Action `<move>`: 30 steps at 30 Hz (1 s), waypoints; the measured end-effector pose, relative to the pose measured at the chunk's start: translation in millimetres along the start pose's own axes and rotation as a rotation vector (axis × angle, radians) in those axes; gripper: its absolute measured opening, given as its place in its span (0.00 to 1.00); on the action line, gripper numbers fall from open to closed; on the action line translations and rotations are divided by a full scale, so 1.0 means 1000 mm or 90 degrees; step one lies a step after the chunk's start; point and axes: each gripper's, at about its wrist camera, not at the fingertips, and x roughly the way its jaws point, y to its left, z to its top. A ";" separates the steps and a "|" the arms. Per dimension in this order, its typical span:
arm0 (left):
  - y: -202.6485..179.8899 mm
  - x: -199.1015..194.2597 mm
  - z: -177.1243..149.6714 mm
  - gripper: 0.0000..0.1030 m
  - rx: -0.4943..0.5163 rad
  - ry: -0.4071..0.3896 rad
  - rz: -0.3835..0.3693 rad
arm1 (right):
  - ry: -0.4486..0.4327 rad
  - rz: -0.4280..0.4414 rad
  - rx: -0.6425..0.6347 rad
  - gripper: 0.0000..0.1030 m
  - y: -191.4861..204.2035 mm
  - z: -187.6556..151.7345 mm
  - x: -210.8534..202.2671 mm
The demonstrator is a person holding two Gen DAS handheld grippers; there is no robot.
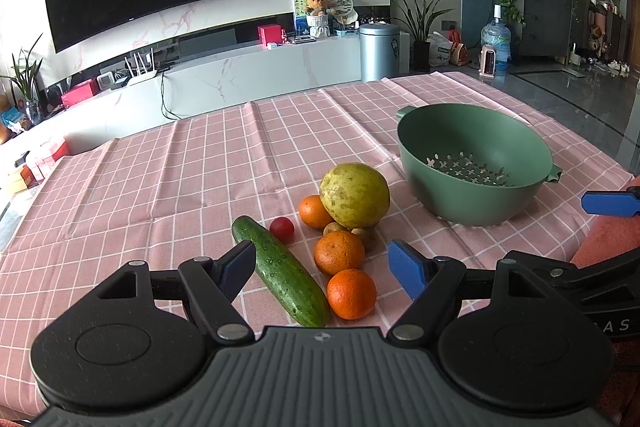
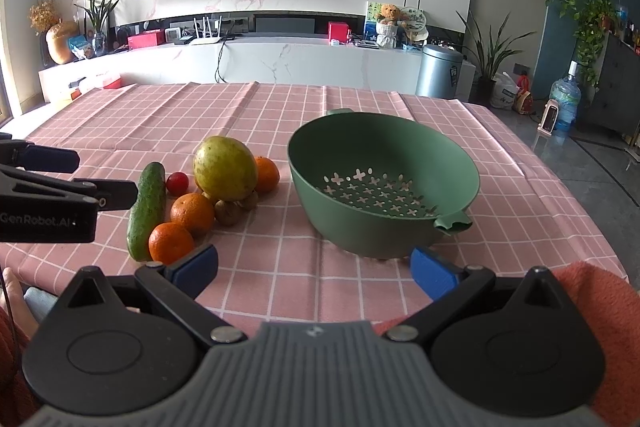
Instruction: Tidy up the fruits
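Blue pads tip both sets of tongs, and both stand spread wide with nothing between them: the left tongs [image 1: 322, 263] hover low over the near end of the fruit pile, the right tongs [image 2: 314, 269] sit back at the near edge of the bench [image 2: 280, 115], short of the green colander [image 2: 460, 187]. Taking the colander as the landmark, all the produce lies in one cluster on the pink checked cloth just to its left, touching nothing of it. Nearest comes an orange [image 1: 351, 293] with the cucumber [image 1: 280, 269] lying slantwise beside it on the side away from the colander; then a second orange [image 1: 339, 252], two small brown fruits [image 1: 366, 235] and a cherry tomato [image 1: 282, 229]; farthest, a big yellow-green fruit [image 1: 354, 195] leaning on a third orange [image 1: 314, 211]. The colander is empty, so I judge no sorting is done yet and the first pick is in hand. The next move seems to call for the left tongs to drop over the nearest orange, close gently on its round sides, and carry it across the rim. The left wrist view shows that line-up over the pile; the right wrist view alone shows the colander's full perforated floor, its near handle, and the left tongs from the side.
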 end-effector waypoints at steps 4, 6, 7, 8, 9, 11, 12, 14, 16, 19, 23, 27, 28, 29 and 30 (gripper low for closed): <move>-0.003 -0.001 0.001 0.86 0.004 0.000 -0.003 | 0.000 0.000 -0.001 0.96 0.000 0.000 0.000; -0.004 0.000 0.001 0.86 0.005 0.000 -0.003 | 0.001 0.000 -0.001 0.96 -0.001 0.000 0.000; -0.004 0.000 0.001 0.86 0.005 0.000 -0.003 | 0.001 0.000 -0.001 0.96 -0.001 0.000 0.000; -0.004 0.000 0.001 0.86 0.005 0.000 -0.003 | 0.001 0.000 -0.001 0.96 -0.001 0.000 0.000; -0.004 0.000 0.001 0.86 0.004 0.000 -0.003 | 0.001 -0.001 -0.001 0.96 -0.001 0.000 0.000; -0.004 0.000 0.001 0.86 0.004 0.000 -0.003 | 0.001 -0.001 -0.001 0.96 -0.001 0.000 0.000; -0.004 0.000 0.001 0.86 0.005 0.000 -0.003 | 0.001 -0.001 -0.001 0.96 -0.001 0.000 0.000; -0.004 0.000 0.001 0.86 0.005 0.000 -0.003 | 0.001 -0.001 -0.002 0.96 -0.001 -0.001 0.000; -0.004 0.000 0.001 0.86 0.005 0.000 -0.003 | 0.002 -0.002 -0.002 0.96 -0.001 -0.001 0.000; -0.004 0.000 0.001 0.86 0.004 0.000 -0.003 | 0.002 -0.002 -0.003 0.96 -0.001 -0.001 0.000; -0.004 0.000 0.001 0.86 0.004 0.000 -0.003 | 0.002 -0.002 -0.003 0.96 0.000 -0.001 0.000; -0.004 0.000 0.001 0.86 0.004 0.000 -0.003 | 0.003 -0.003 -0.003 0.96 -0.001 -0.001 0.000; -0.004 0.000 0.001 0.86 0.004 0.001 -0.003 | 0.003 -0.002 -0.002 0.96 -0.001 -0.001 0.000; -0.004 -0.001 0.001 0.86 0.002 0.002 -0.005 | 0.003 -0.001 -0.001 0.96 -0.001 -0.001 0.000; -0.004 -0.001 0.001 0.86 -0.001 0.003 -0.008 | 0.002 -0.001 0.000 0.96 -0.001 -0.001 -0.001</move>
